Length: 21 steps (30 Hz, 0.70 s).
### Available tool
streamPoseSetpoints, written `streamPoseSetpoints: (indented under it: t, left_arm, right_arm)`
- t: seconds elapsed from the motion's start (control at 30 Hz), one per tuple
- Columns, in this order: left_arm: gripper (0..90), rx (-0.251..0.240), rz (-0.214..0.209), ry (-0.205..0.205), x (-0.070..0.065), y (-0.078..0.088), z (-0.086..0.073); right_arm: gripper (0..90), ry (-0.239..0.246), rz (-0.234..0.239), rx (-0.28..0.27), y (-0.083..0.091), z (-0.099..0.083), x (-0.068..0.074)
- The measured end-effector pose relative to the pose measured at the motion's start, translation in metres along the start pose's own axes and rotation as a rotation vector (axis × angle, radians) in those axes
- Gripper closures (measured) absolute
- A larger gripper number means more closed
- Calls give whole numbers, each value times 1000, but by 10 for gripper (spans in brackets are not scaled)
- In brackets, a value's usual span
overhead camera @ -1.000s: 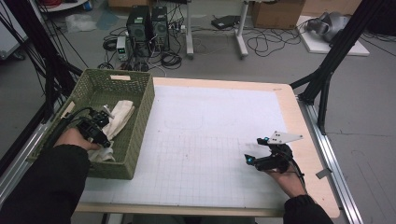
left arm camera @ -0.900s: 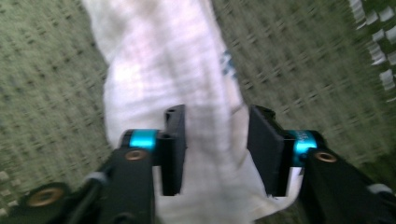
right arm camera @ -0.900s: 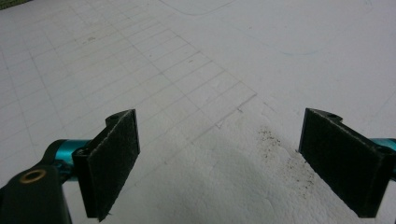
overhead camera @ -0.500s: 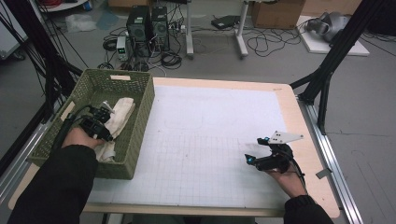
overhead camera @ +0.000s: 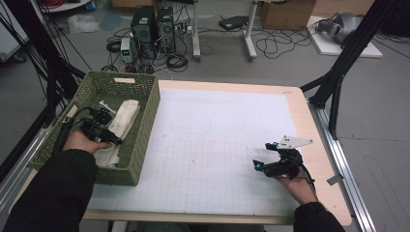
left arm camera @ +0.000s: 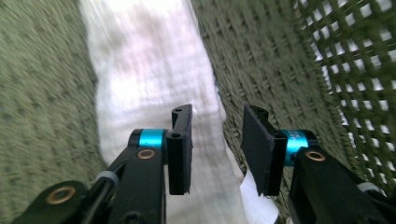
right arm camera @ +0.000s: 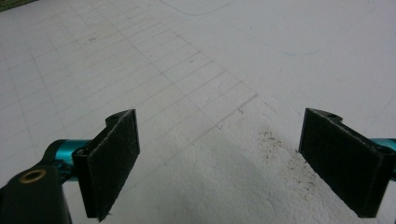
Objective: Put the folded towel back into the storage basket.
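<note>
- Green woven basket [overhead camera: 140, 145] stands at the desk's left edge, its long side running from the near-left part toward the far-left corner; its right wall borders the white gridded mat [overhead camera: 212, 145].
- Inside the basket a white folded cloth [overhead camera: 121, 123] lies lengthwise along the right wall, stretching from the far end toward the near end.
- The left gripper [overhead camera: 109, 135] is down inside the basket, held by a hand [overhead camera: 84, 142] in a dark sleeve, with its black cable looping along the basket's left wall.
- In the left gripper view, the left gripper [left arm camera: 217, 149] shows its jaws partly open, having just been opening; nothing is clamped between the pads, and the cloth [left arm camera: 149, 84] lies under and ahead of them, with the basket weave [left arm camera: 280, 70] to the right.
- The mat covers the middle of the desk and is bare between the basket and the right hand.
- The right gripper [overhead camera: 263, 157] rests low over the mat near the desk's near-right corner, its grey plate on top.
- In the right gripper view, the right gripper [right arm camera: 219, 163] has its jaws spread wide with nothing between them, over the mat [right arm camera: 187, 70].
</note>
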<state>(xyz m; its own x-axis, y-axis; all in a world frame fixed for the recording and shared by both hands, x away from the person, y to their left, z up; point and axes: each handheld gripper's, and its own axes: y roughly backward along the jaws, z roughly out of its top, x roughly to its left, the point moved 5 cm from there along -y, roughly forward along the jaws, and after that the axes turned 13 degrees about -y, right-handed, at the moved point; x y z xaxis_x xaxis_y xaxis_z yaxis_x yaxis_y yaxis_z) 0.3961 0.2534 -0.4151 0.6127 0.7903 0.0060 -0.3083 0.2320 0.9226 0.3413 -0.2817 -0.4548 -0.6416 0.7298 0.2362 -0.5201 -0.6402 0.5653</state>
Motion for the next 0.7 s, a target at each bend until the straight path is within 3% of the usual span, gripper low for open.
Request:
streamPoseSetpoints:
  t: [0.07,0.1,0.17,0.2,0.27,0.43,0.53,0.7]
  left_arm:
    - [598,8,1,-27,-1,3,-1]
    - [634,22,-18,-36,-3,2,-3]
    - [802,62,-53,-39,-4,-5,-7]
    - [811,90,-56,-33,-5,-10,-9]
    - [851,146,-13,-58,-4,-19,-13]
    - [875,123,-77,-50,-5,-28,-14]
    - [826,104,-75,-64,-6,-27,-12]
    - [745,16,-17,-49,-1,-12,-7]
  right_arm:
    - [117,2,1,4,0,0,0]
    - [117,0,1,3,0,0,0]
    - [117,-1,1,2,-1,0,-1]
    - [117,-1,3,1,-1,0,-1]
    - [117,2,4,1,-1,0,-1]
    - [117,1,9,-3,-2,1,-1]
    - [117,6,10,-3,-2,1,0]
    - [117,1,11,-13,-1,1,0]
